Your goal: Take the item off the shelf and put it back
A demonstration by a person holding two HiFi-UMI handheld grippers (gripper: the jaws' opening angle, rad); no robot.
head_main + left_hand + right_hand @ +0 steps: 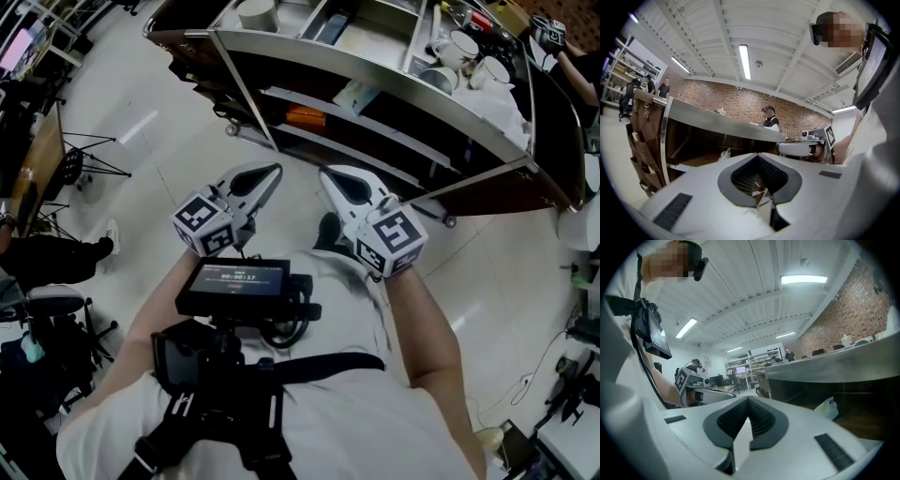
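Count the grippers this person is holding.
2: the left gripper on the left and the right gripper close beside it, both pointing toward the shelf. Neither is hidden.

Pale glossy floor underfoot, with a red brick wall at the back. Lit by long tubes set in a white ribbed ceiling. Open storage racks far off.
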